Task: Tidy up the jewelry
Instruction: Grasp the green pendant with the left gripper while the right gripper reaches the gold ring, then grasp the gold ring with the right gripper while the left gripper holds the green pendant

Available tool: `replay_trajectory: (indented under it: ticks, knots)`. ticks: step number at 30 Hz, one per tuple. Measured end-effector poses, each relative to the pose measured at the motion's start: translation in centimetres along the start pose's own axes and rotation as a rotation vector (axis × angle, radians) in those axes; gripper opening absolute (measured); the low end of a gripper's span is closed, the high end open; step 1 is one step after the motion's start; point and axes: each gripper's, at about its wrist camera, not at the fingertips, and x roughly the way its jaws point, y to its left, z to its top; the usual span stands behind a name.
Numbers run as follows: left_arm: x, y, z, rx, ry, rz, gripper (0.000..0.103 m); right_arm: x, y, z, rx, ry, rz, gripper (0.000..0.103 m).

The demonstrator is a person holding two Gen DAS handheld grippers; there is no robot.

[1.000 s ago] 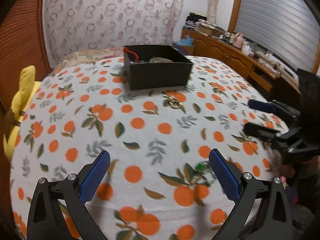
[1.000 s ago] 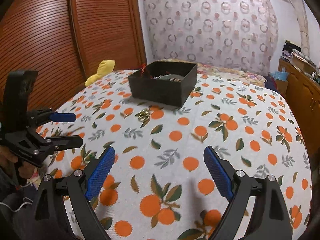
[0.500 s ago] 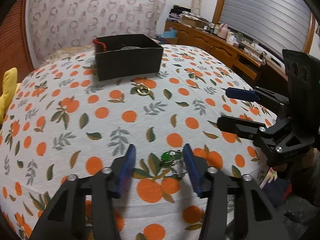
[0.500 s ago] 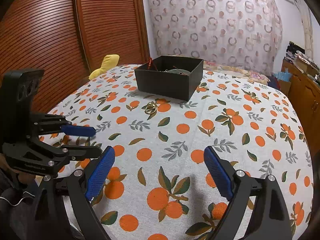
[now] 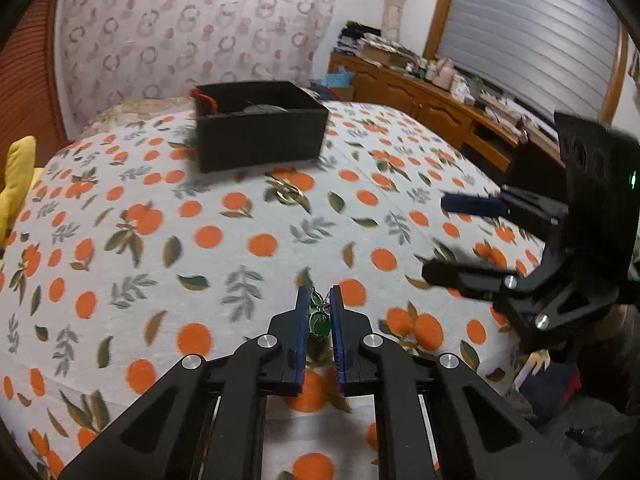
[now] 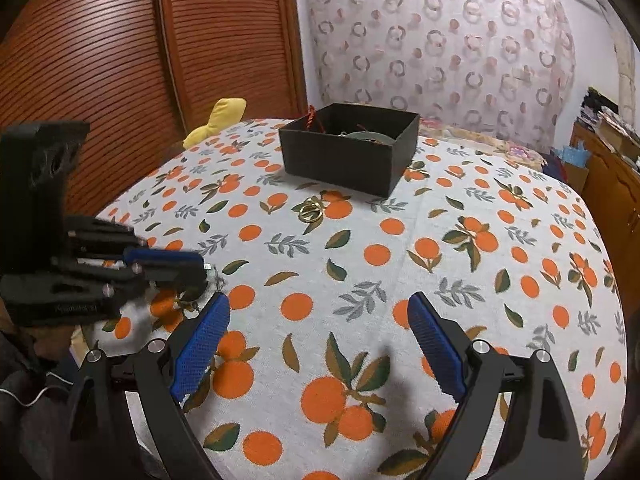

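Observation:
My left gripper (image 5: 318, 300) is shut on a green pendant (image 5: 319, 321) with a thin chain, near the table's near edge; it also shows in the right wrist view (image 6: 200, 268) at the left. My right gripper (image 6: 318, 312) is open and empty above the cloth; it also shows in the left wrist view (image 5: 444, 236) at the right. A black box (image 5: 260, 132) with a red cord and other jewelry inside stands at the far side (image 6: 348, 148). A gold ring piece (image 5: 290, 194) lies on the cloth before the box (image 6: 310, 210).
The round table wears a white cloth with orange prints (image 6: 460, 220). A yellow cushion (image 6: 218, 120) sits at the far left edge. A wooden cabinet with clutter (image 5: 440, 92) runs along the right wall. A wooden slatted door (image 6: 120, 40) stands at the left.
My left gripper has closed from wide open onto the green pendant and its chain. My right gripper has stayed open and shifted slightly.

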Motion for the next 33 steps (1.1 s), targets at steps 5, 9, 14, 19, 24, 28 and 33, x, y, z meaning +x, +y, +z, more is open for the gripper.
replay_trajectory:
  ticks: [5, 9, 14, 19, 24, 28, 33]
  knots:
    - [-0.9, 1.4, 0.6, -0.032, -0.039, 0.023, 0.009, 1.3, 0.8, 1.3, -0.057, 0.040, 0.021, 0.068]
    - [-1.6, 2.5, 1.2, -0.048, -0.066, 0.041, 0.009, 2.9, 1.0, 2.6, -0.083, 0.066, 0.018, 0.060]
    - [-2.0, 3.2, 1.9, -0.054, -0.091, 0.058, 0.009, 5.3, 0.1, 4.5, -0.082, 0.101, 0.013, 0.052]
    - [-2.1, 3.9, 3.0, -0.056, -0.111, 0.066, 0.009, 7.7, -0.4, 6.2, -0.075, 0.133, 0.025, 0.049]
    - [-1.8, 4.1, 3.5, -0.055, -0.117, 0.074, 0.009, 9.5, 0.1, 7.4, -0.096, 0.153, 0.026, 0.047]
    - [-1.6, 4.3, 3.8, -0.054, -0.119, 0.078, 0.009, 10.5, 0.5, 7.8, -0.109, 0.162, 0.014, 0.044]
    - [-1.5, 4.5, 4.2, -0.055, -0.123, 0.081, 0.009, 10.8, 1.0, 7.8, -0.128, 0.161, 0.007, 0.022]
